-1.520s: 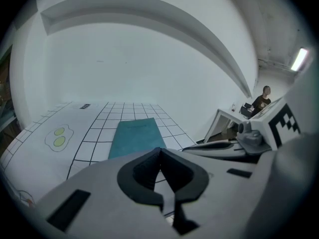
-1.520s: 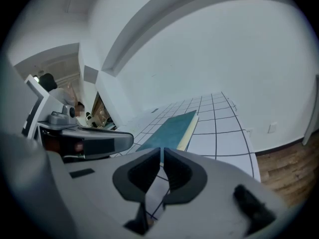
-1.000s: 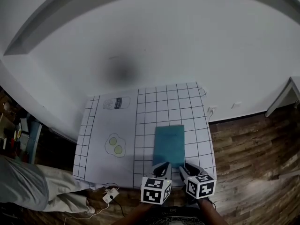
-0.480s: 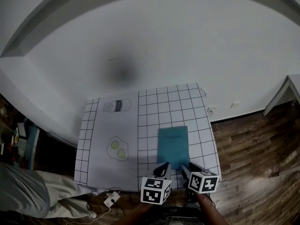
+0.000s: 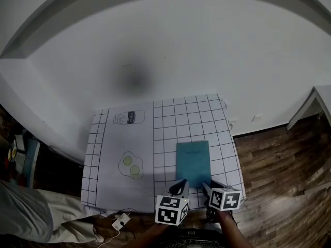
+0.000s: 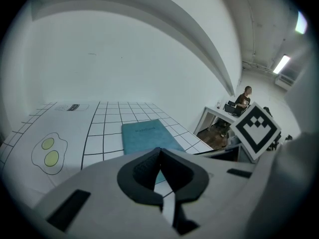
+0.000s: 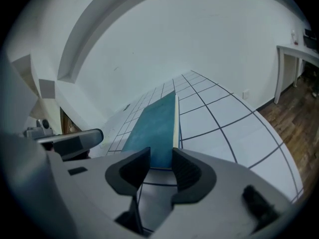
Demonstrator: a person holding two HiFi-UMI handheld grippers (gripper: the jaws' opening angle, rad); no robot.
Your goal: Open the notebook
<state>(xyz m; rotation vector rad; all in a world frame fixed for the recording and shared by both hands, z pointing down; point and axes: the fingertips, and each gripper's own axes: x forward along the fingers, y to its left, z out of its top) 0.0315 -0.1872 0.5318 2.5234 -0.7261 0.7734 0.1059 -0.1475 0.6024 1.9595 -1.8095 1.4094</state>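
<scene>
A white table (image 5: 230, 154) was covered by a mat (image 5: 170, 112) printed with a black grid. The notebook (image 5: 193, 161), blue-green and closed, was laid flat on the mat's right half, near the edge closest to the person. Its long axis was set running away from the person, roughly in line with the way both tools were pointed, so its short near end was presented to them.

The right gripper (image 7: 160, 156) was found released, its jaws apart, although they had just been closing a little. Nothing was pressed between the pads, and the notebook's near end was seen through the gap, just ahead. The left gripper (image 6: 159, 151) was clenched, pad tips met, with nothing between them; the notebook was seen ahead and slightly to its left.

A pale strip of page edges was shown along the notebook's right side. That side was judged to be the opening one, and the right gripper was judged nearer to it, hence better placed to lift the cover.
</scene>
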